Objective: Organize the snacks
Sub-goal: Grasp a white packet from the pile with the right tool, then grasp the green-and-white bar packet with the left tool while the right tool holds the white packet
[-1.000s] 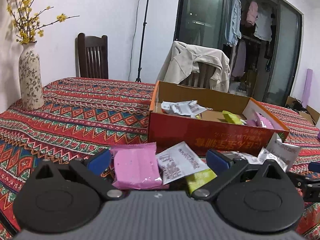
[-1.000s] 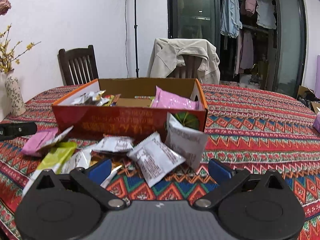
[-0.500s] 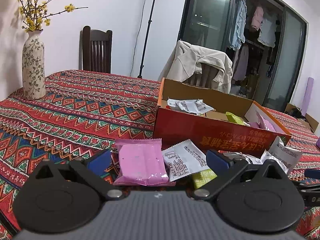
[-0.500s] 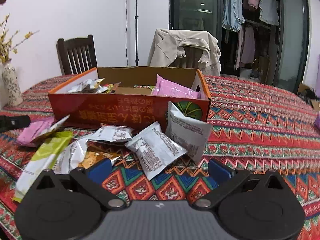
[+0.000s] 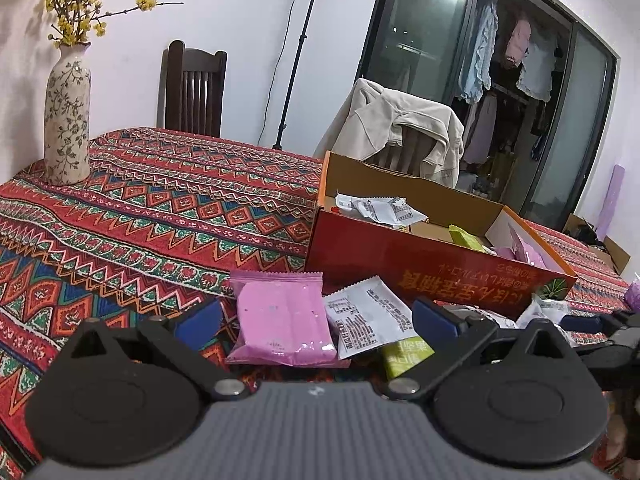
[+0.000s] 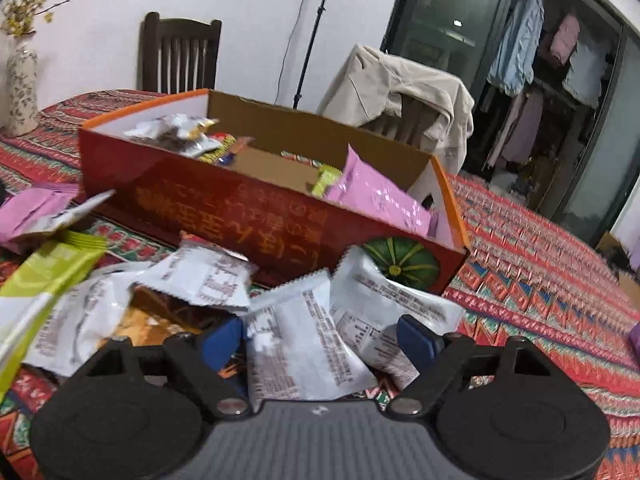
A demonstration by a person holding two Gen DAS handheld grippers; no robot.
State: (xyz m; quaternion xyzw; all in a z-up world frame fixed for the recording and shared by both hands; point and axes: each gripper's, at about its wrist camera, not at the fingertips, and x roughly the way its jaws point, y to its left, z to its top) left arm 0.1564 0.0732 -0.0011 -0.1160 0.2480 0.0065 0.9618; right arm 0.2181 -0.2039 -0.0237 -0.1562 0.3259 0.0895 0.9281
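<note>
The red box (image 6: 256, 216) carries large yellow East Asian characters on its near side, upside down, not readable. The white packets (image 6: 296, 344) near it show small black print and barcodes, too blurred to read.

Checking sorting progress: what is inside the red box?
Inside the red box: white packets at the left end, a pink packet and a green one at the right. Anything beneath them is hidden.

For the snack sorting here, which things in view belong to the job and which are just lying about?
Part of the job:
- red cardboard box
- white packet between the closing right tongs
- pink packet between the open left tongs
- green packet

Just lying about:
- flower vase
- wooden chair
- beige jacket
- light stand
</note>
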